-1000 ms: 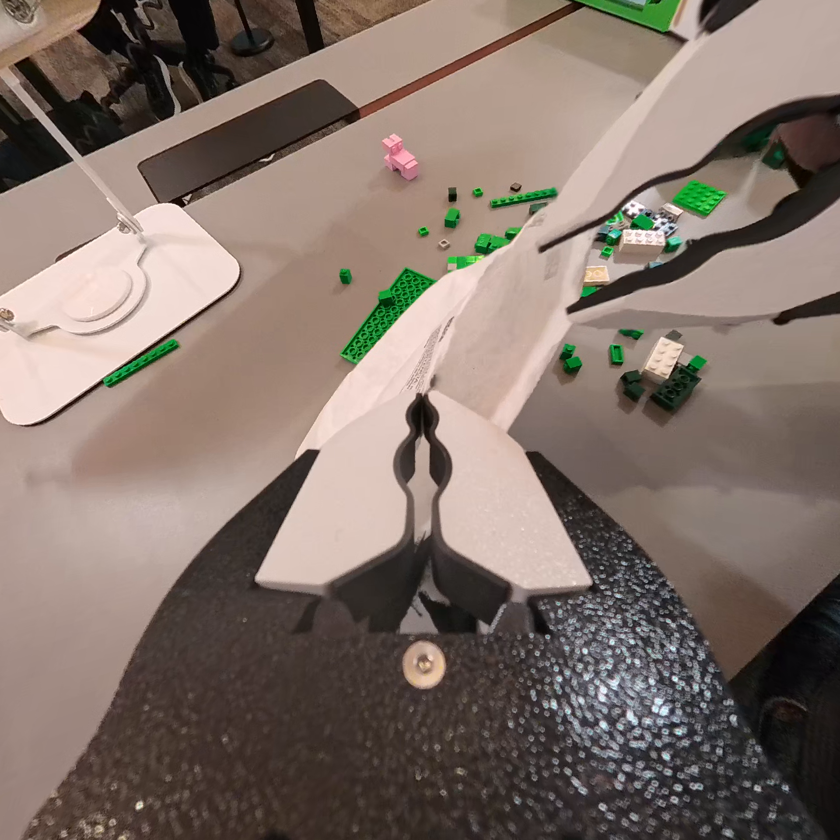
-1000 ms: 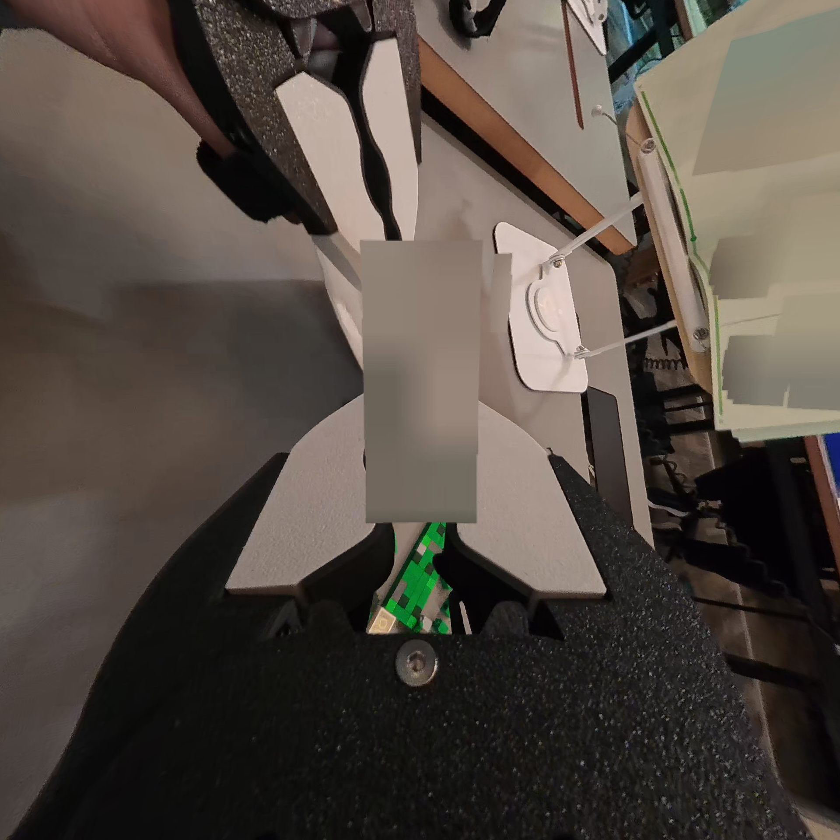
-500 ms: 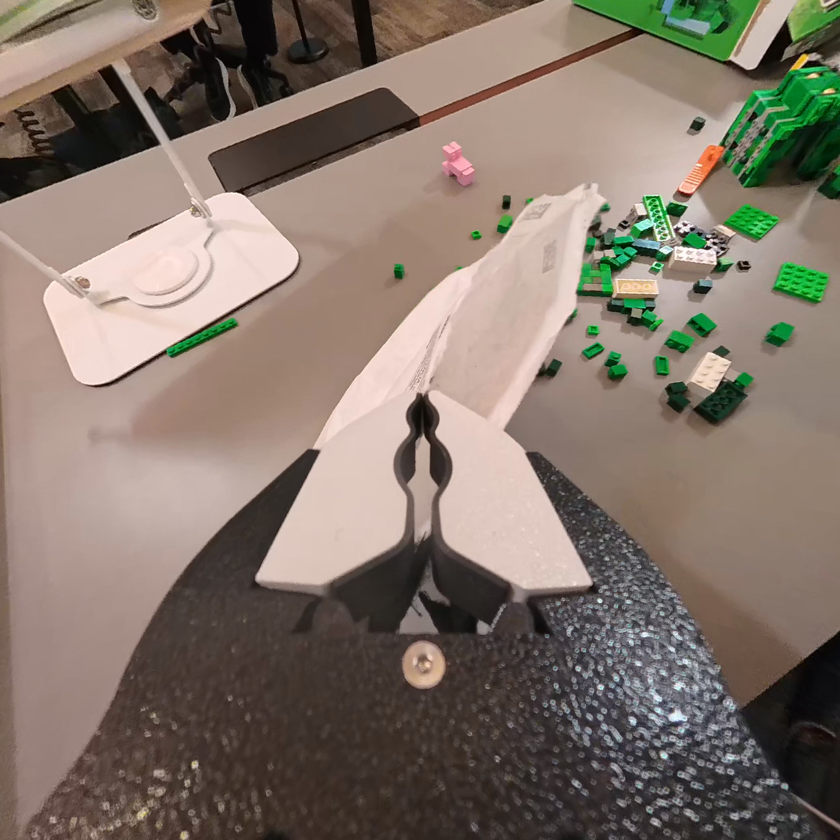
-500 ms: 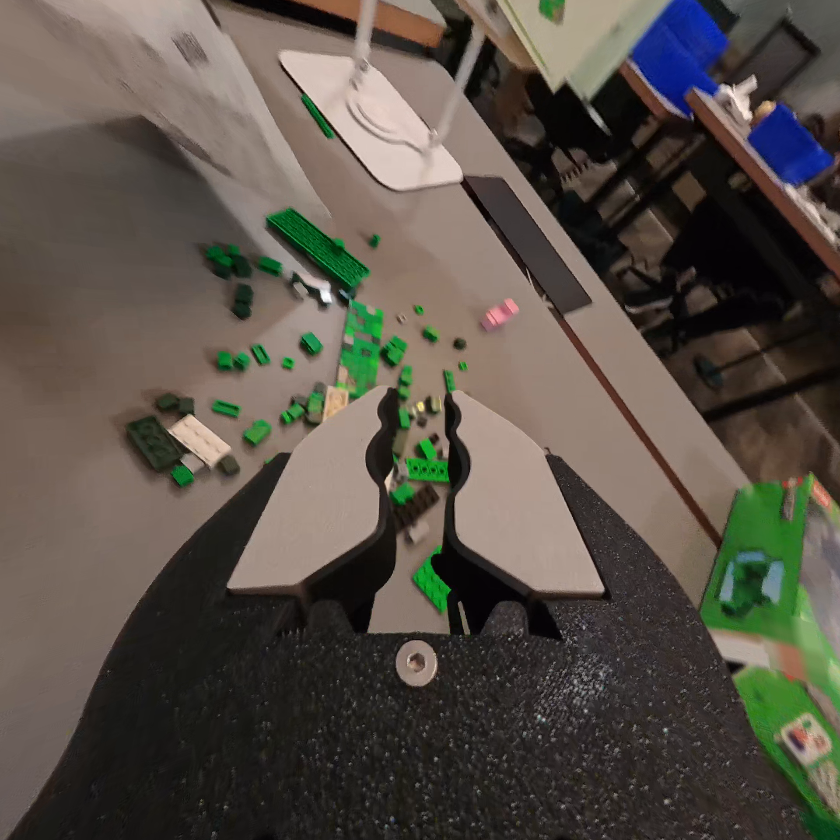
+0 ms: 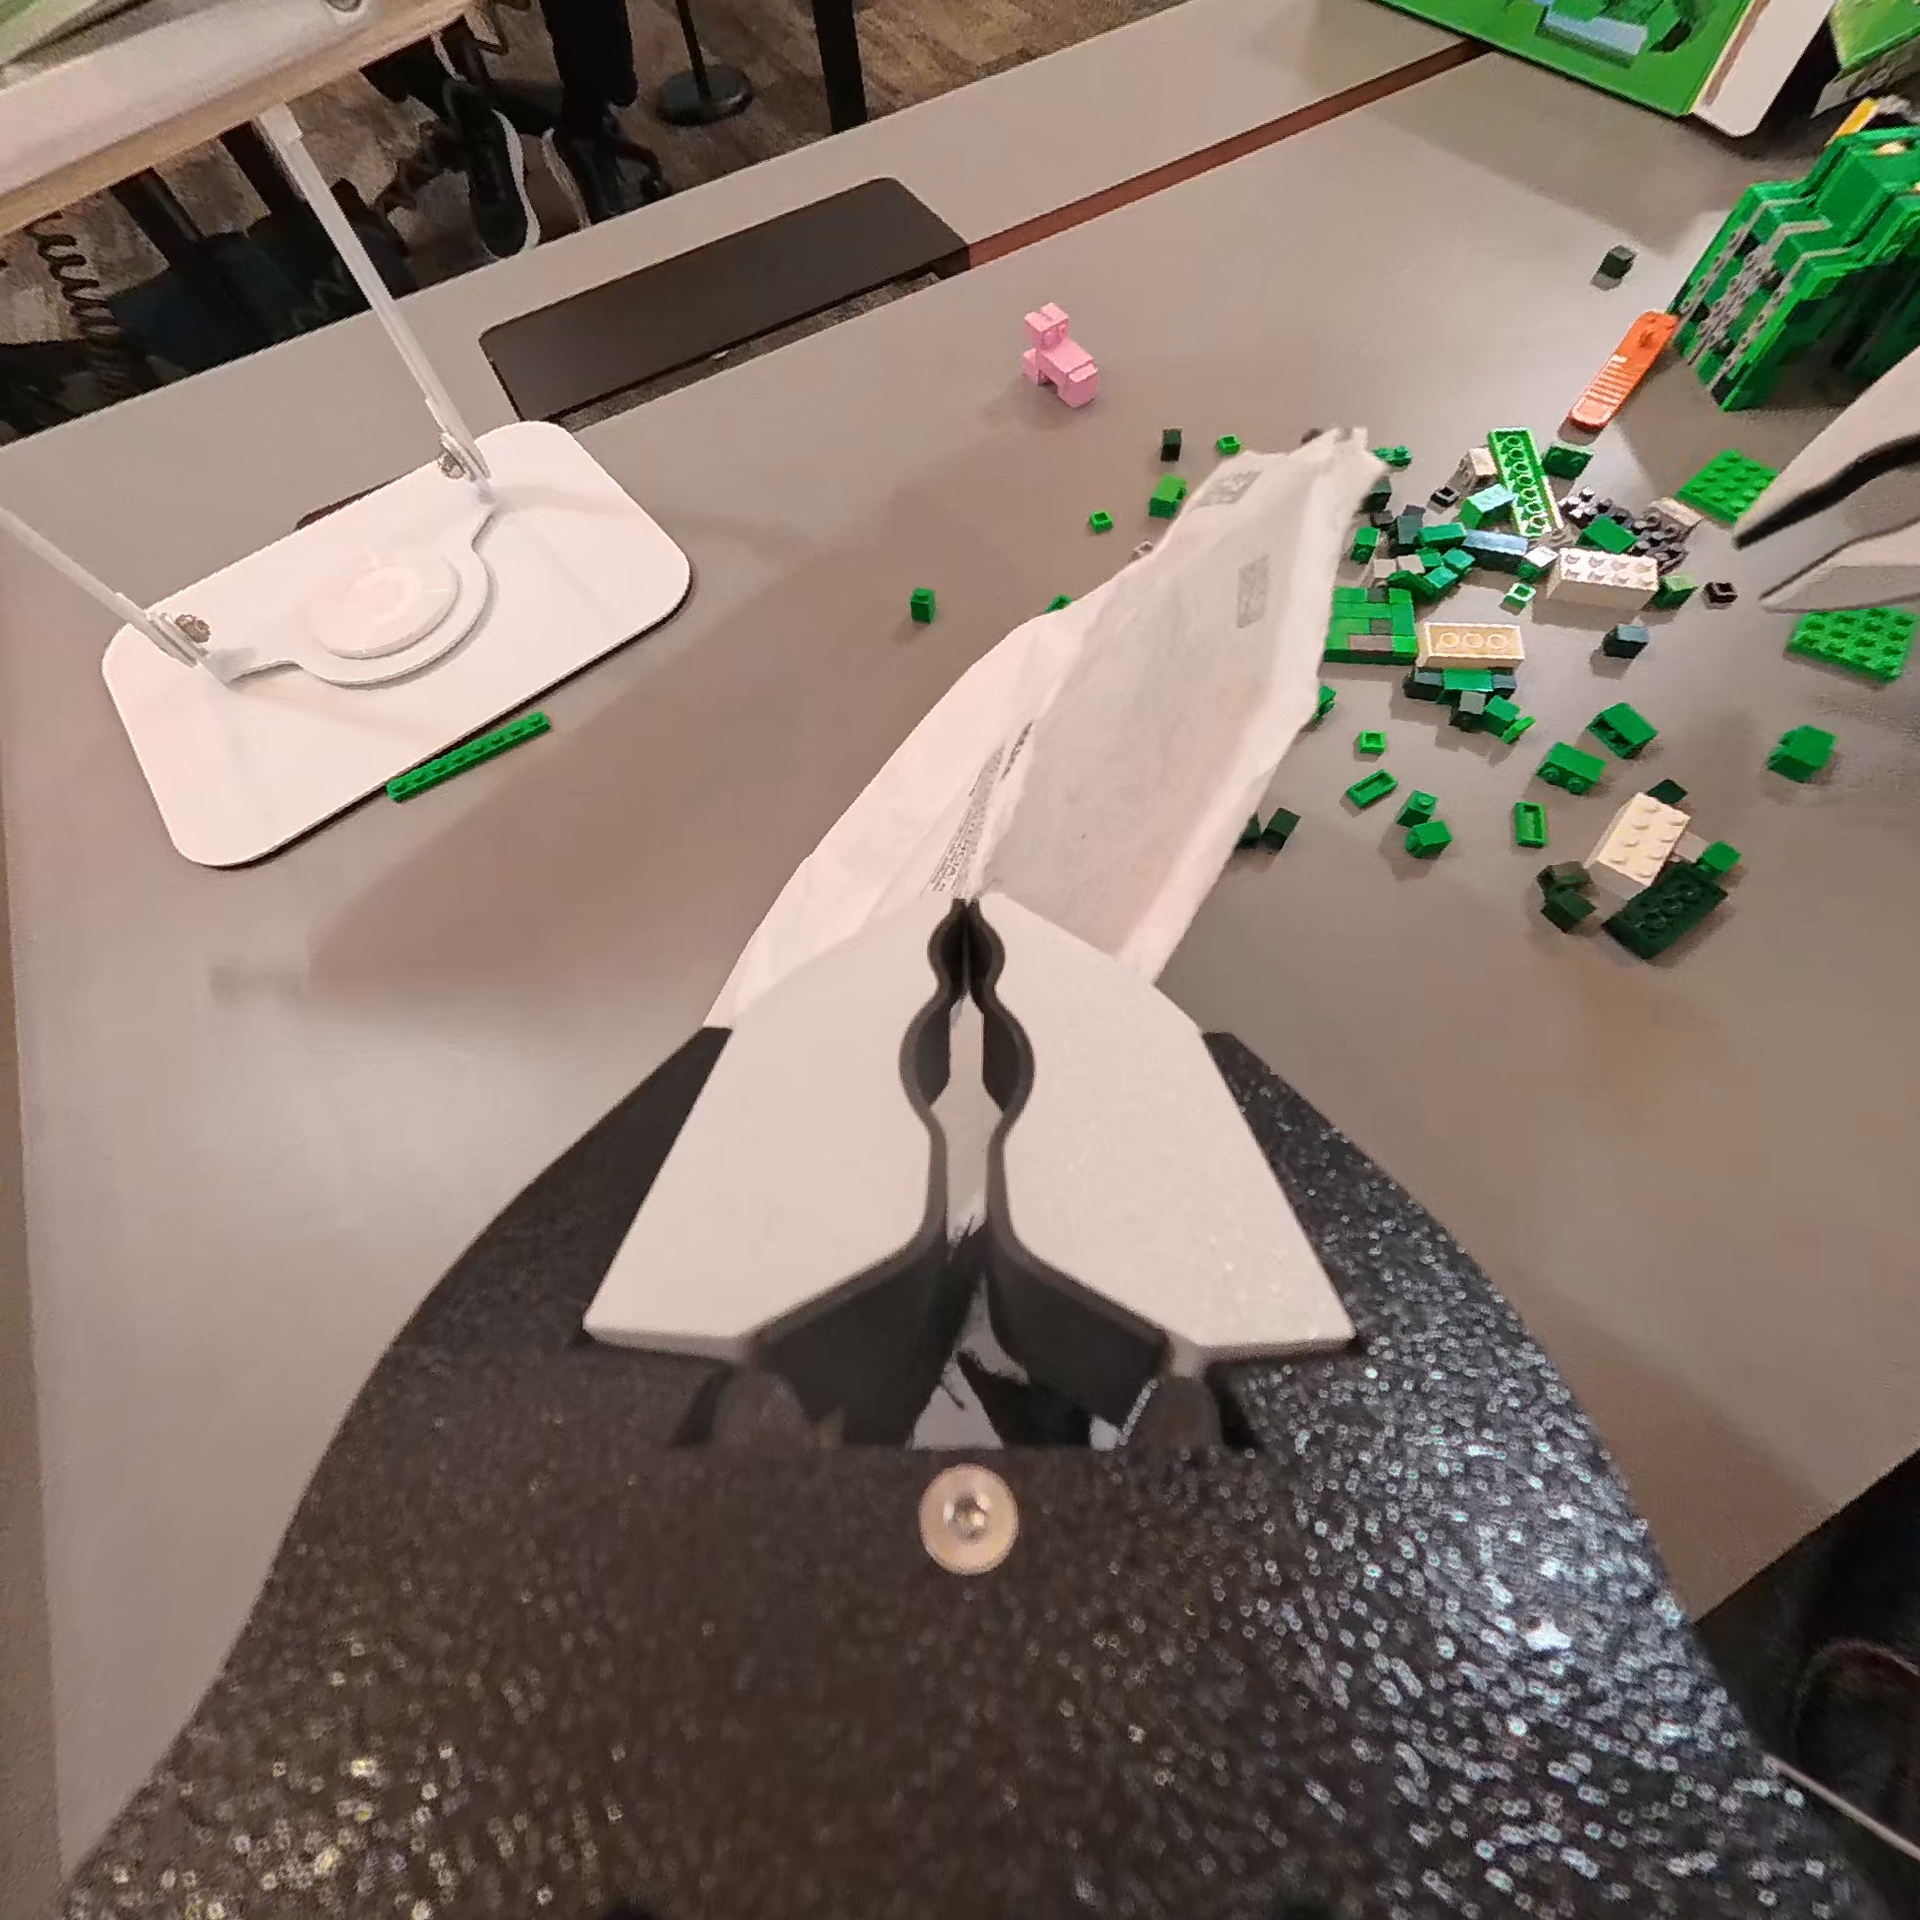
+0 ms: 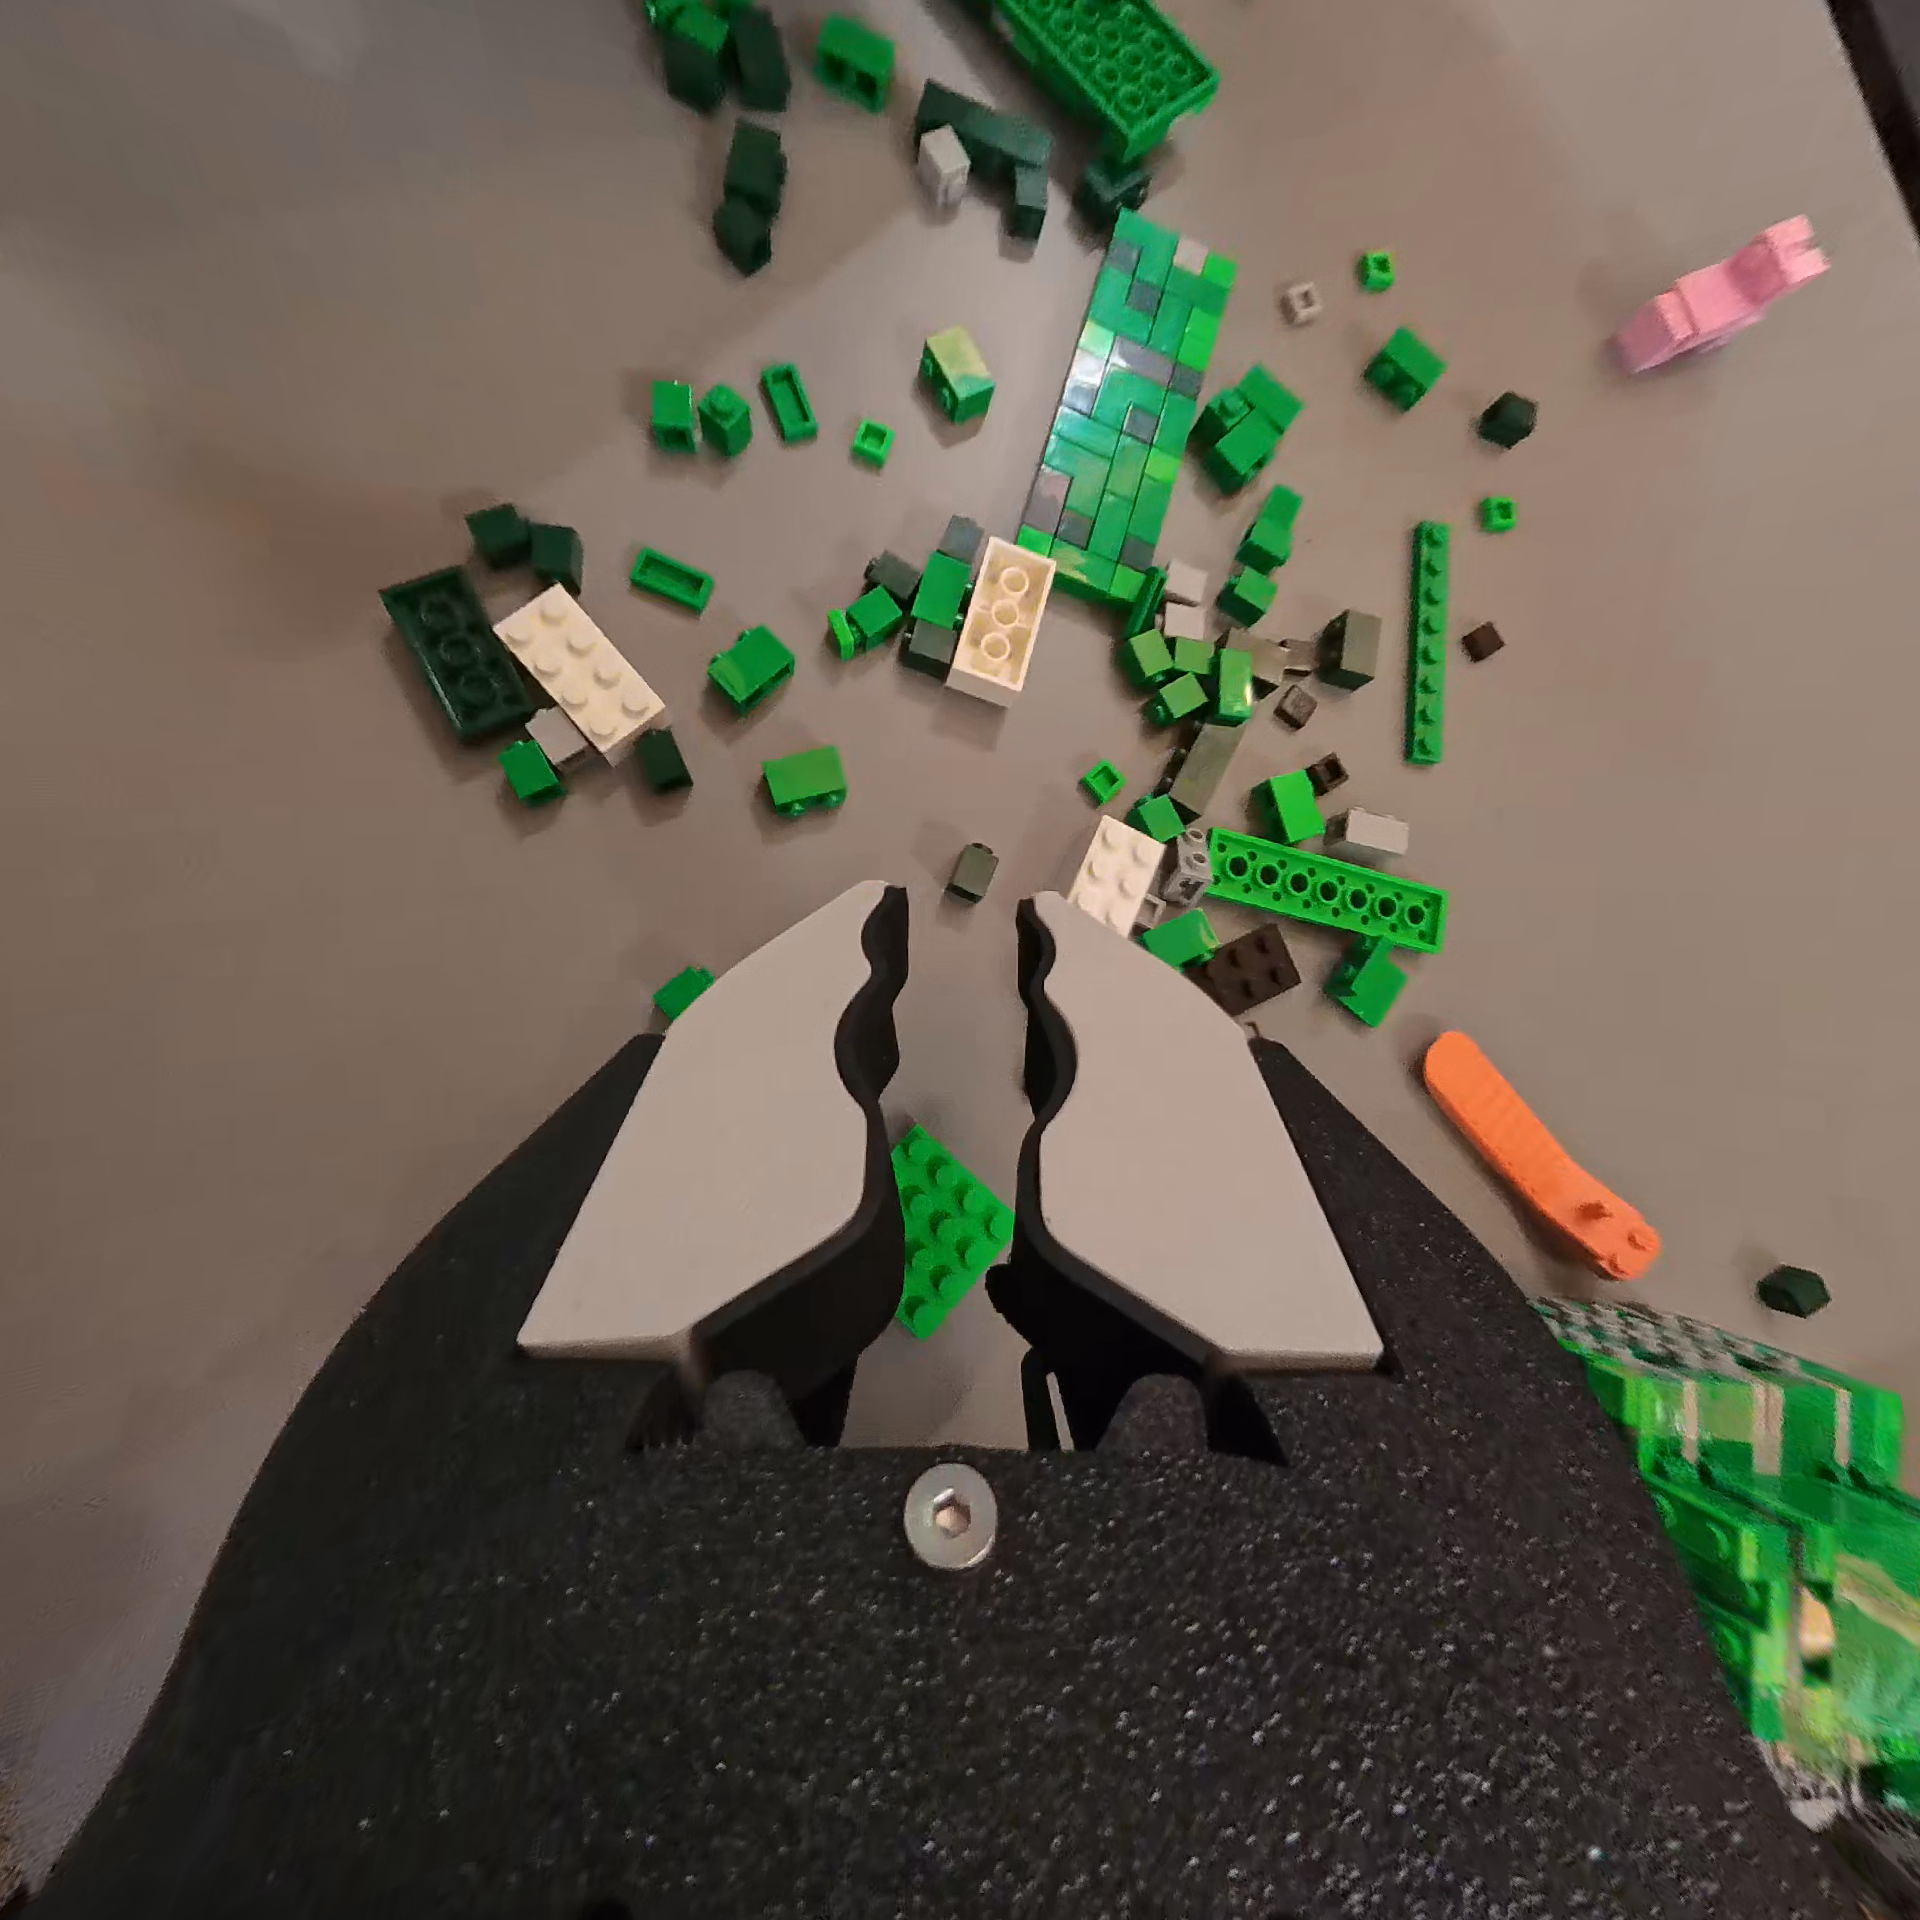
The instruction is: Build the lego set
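My left gripper (image 5: 968, 914) is shut on the end of a torn white paper bag (image 5: 1132, 707), which hangs out over the grey table. Loose green, white and grey bricks (image 5: 1475, 623) lie scattered beyond it. My right gripper (image 6: 961, 909) is open and empty, pointing down over the same scatter of bricks (image 6: 997, 613); its fingertips (image 5: 1829, 540) show at the right edge of the left wrist view. A green square plate (image 6: 945, 1226) lies on the table under its jaws. A partly built green model (image 5: 1808, 260) stands at the far right.
A pink brick figure (image 5: 1058, 358) stands apart at the back. An orange brick separator (image 6: 1527, 1164) lies right of my right gripper. A white stand base (image 5: 395, 634) with a thin green plate (image 5: 468, 758) beside it sits at the left. A green box (image 5: 1621, 42) lies at the back. My right fingertips sit around 30 cm from my left ones. From the right gripper's tips to the green square plate (image 6: 945, 1226) is close to 7 cm.
My right gripper let go of the bag, opened, and swung away to point down over the loose bricks. My left gripper kept its hold on the bag, which now hangs from it alone.
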`<move>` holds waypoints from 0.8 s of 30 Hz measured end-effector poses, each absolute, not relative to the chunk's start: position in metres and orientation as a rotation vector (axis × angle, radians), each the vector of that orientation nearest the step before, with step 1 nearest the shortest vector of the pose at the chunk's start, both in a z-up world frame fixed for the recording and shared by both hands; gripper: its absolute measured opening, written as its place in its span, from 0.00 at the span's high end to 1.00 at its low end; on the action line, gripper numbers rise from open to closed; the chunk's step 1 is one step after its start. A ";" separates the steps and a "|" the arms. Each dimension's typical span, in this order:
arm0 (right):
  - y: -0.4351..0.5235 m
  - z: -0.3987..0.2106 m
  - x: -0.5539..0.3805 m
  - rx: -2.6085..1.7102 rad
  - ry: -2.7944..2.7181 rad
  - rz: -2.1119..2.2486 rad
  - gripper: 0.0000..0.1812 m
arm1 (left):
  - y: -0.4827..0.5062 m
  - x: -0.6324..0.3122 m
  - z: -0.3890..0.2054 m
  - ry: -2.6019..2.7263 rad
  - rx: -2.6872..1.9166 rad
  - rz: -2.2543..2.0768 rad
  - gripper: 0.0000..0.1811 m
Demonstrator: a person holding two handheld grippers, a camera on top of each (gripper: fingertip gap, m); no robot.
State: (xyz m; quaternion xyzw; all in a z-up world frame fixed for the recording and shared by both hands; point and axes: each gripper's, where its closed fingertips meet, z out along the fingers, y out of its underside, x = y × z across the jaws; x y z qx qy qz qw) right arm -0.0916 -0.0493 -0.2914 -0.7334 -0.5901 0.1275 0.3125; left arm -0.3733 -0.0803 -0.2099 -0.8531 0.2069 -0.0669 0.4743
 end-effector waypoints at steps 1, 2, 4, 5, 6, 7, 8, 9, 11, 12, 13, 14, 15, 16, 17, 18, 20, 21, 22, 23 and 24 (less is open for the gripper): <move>-0.049 -0.293 -0.092 -1.938 -1.563 0.339 0.89 | -0.080 -0.373 -0.210 0.507 -2.087 -0.165 1.00; -0.050 -0.295 -0.093 -1.941 -1.567 0.342 0.89 | -0.080 -0.373 -0.210 0.509 -2.087 -0.166 1.00; -0.052 -0.297 -0.094 -1.944 -1.580 0.354 0.89 | -0.080 -0.372 -0.211 0.511 -2.088 -0.167 1.00; -0.053 -0.298 -0.095 -1.948 -1.587 0.360 0.89 | -0.080 -0.372 -0.211 0.511 -2.087 -0.167 1.00; -0.055 -0.299 -0.095 -1.949 -1.598 0.368 0.90 | -0.080 -0.372 -0.211 0.510 -2.088 -0.167 1.00; -0.058 -0.299 -0.097 -1.945 -1.613 0.383 0.90 | -0.080 -0.373 -0.211 0.510 -2.089 -0.169 1.00; -0.060 -0.300 -0.099 -1.939 -1.629 0.396 0.90 | -0.080 -0.373 -0.211 0.510 -2.089 -0.170 1.00; -0.063 -0.300 -0.102 -1.927 -1.646 0.406 0.90 | -0.080 -0.372 -0.211 0.510 -2.090 -0.170 1.00; -0.069 -0.299 -0.112 -1.882 -1.687 0.444 0.91 | -0.080 -0.372 -0.212 0.511 -2.091 -0.168 1.00; -0.072 -0.299 -0.118 -1.863 -1.700 0.464 0.91 | -0.080 -0.372 -0.212 0.513 -2.092 -0.167 1.00; -0.074 -0.298 -0.126 -1.844 -1.718 0.487 0.91 | -0.080 -0.371 -0.212 0.516 -2.093 -0.166 1.00; -0.078 -0.298 -0.134 -1.830 -1.740 0.509 0.91 | -0.080 -0.371 -0.213 0.517 -2.093 -0.167 1.00; -0.080 -0.300 -0.142 -1.828 -1.762 0.519 0.91 | -0.079 -0.370 -0.213 0.519 -2.094 -0.168 1.00; -0.082 -0.302 -0.149 -1.835 -1.791 0.521 0.91 | -0.079 -0.369 -0.213 0.521 -2.095 -0.168 1.00; -0.084 -0.305 -0.156 -1.829 -1.833 0.517 0.91 | -0.079 -0.369 -0.214 0.524 -2.095 -0.168 1.00; -0.086 -0.307 -0.161 -1.807 -1.881 0.497 0.91 | -0.079 -0.368 -0.214 0.528 -2.096 -0.169 1.00; -0.085 -0.310 -0.168 -1.750 -1.991 0.416 0.91 | -0.080 -0.367 -0.214 0.535 -2.095 -0.169 1.00; -0.083 -0.311 -0.170 -1.721 -2.050 0.374 0.91 | -0.080 -0.367 -0.214 0.536 -2.095 -0.170 1.00; -0.082 -0.312 -0.171 -1.685 -2.119 0.341 0.91 | -0.080 -0.366 -0.214 0.536 -2.094 -0.172 1.00; -0.081 -0.312 -0.172 -1.642 -2.193 0.311 0.92 | -0.080 -0.366 -0.214 0.535 -2.093 -0.175 1.00; -0.081 -0.313 -0.173 -1.594 -2.284 0.280 0.92 | -0.080 -0.366 -0.213 0.535 -2.092 -0.178 1.00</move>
